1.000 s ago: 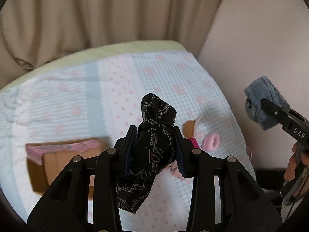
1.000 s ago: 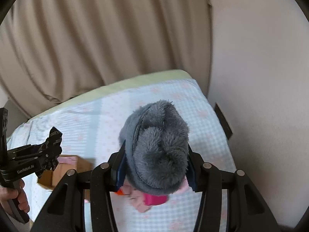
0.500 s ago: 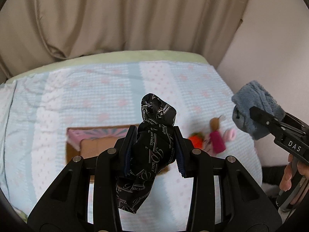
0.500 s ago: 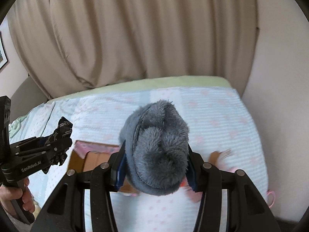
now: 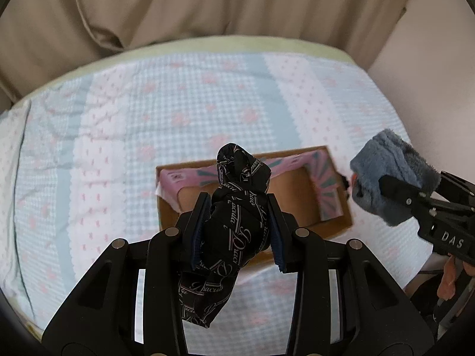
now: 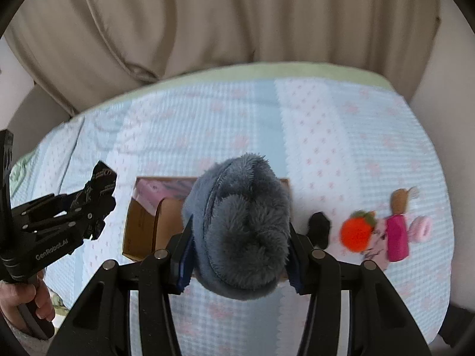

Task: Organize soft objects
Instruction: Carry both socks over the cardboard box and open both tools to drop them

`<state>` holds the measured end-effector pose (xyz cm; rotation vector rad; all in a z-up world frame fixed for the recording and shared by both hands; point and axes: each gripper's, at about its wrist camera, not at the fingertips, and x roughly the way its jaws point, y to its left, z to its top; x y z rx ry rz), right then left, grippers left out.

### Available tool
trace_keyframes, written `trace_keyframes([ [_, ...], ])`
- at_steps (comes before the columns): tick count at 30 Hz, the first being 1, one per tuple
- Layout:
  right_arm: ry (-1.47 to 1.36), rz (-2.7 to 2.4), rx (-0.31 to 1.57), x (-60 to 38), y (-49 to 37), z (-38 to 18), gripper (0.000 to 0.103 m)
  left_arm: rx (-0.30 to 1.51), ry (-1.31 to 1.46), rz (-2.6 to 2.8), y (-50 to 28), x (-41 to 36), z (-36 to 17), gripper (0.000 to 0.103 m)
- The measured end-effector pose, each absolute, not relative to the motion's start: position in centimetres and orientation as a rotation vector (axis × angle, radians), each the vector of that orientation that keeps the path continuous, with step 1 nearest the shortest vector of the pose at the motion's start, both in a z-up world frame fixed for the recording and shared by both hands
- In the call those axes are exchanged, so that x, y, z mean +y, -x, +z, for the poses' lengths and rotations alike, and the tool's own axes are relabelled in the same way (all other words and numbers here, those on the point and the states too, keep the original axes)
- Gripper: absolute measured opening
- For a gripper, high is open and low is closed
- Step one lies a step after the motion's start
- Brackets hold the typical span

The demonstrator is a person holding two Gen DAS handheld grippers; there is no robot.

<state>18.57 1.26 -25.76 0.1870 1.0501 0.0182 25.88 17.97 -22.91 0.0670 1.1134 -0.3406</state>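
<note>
Left gripper [image 5: 237,225] clamps black printed cloth [image 5: 234,222], right gripper [image 6: 237,237] clamps grey plush [image 6: 237,225], both at frame centre over cardboard box [image 5: 338,219]; risk: releasing early drops either onto the bedspread [image 5: 118,136].

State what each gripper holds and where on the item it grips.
The left gripper pinches a black printed cloth around its bunched middle, ends sticking out either side. The right gripper squeezes a grey fluffy item across its sides.
</note>
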Motion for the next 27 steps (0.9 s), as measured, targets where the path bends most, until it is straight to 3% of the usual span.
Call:
trace_keyframes([
  [21,-0.278,0.007,1.458,2.6,-28.7,-42.4,0.047,1.414,-0.173,-0.352,-32.8,16.0,-40.1,0.033],
  [27,-0.319,0.008,1.487,2.4,-29.2,-43.9,0.05,1.441,-0.246,-0.392,-32.4,14.6,-42.3,0.037],
])
